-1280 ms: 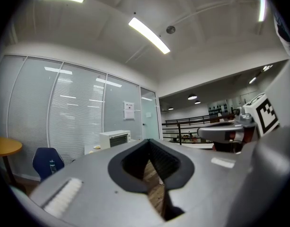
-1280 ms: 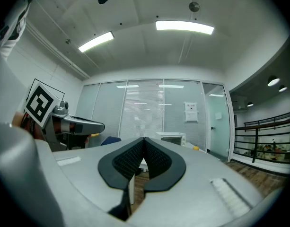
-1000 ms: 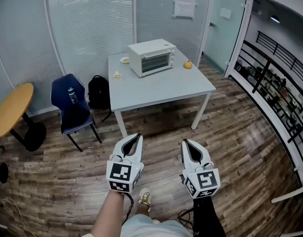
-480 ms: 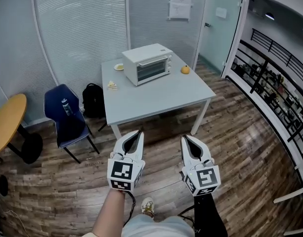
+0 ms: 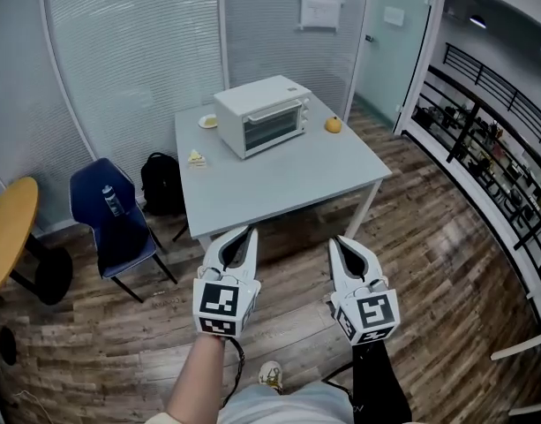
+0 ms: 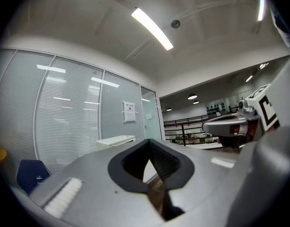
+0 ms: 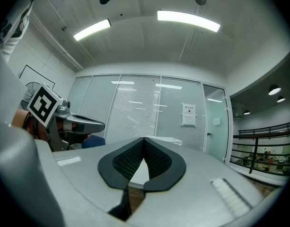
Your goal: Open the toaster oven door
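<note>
In your head view the toaster oven (image 5: 261, 116) sits in the upper middle of the frame, on the far part of the grey table (image 5: 288, 184). Its glass door is shut and turned toward your side. An orange (image 5: 333, 124) lies on the table just right of the oven, and a small plate (image 5: 206, 122) sits to its left by the far edge. A pale little item (image 5: 196, 157) rests near the table's left edge; it may be food, but it is too small to tell. Your left gripper (image 5: 246, 231) and right gripper (image 5: 339, 240) hang side by side in the lower middle of the frame over the wooden floor (image 5: 447, 263). Their tips point toward the table, well apart from the oven. Each gripper's own view shows its jaws pressed together at the tips, with nothing pinched between them. At centre left, a blue chair (image 5: 111, 223) with a bottle (image 5: 108, 200) on its seat stands beside a black backpack (image 5: 160, 182).
</note>
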### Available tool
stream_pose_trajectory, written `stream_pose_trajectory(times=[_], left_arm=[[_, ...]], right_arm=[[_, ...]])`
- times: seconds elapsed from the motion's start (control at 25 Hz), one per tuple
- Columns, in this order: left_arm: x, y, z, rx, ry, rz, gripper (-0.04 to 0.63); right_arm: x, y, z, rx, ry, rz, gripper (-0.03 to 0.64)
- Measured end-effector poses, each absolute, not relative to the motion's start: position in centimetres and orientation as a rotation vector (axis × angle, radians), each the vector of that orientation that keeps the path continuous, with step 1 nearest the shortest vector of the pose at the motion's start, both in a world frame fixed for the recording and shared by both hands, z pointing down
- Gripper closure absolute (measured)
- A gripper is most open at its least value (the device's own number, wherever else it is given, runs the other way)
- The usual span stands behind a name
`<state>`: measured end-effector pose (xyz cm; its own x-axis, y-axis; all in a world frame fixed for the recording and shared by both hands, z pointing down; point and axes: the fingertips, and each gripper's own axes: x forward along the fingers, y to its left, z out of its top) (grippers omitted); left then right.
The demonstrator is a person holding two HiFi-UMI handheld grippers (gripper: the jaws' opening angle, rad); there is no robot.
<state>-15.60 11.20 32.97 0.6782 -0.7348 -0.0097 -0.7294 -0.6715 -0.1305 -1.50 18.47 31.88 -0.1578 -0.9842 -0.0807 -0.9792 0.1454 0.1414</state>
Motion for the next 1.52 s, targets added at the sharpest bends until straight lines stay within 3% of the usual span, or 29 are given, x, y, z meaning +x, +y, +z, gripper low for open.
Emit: stream_pose_trajectory(times=[0.84,1.52], left_arm=[[-12.0,1.6,32.3,-2.772,1.135,-0.054,0.537],[-5.2,-13.3,34.3,-2.679,1.294,-0.106,0.537]], right_arm=[[1.9,9.0,31.8,2.077,-2.314,-0.256,0.615],[9.2,-8.0,33.3,1.990,-2.451,-0.237,0.615]])
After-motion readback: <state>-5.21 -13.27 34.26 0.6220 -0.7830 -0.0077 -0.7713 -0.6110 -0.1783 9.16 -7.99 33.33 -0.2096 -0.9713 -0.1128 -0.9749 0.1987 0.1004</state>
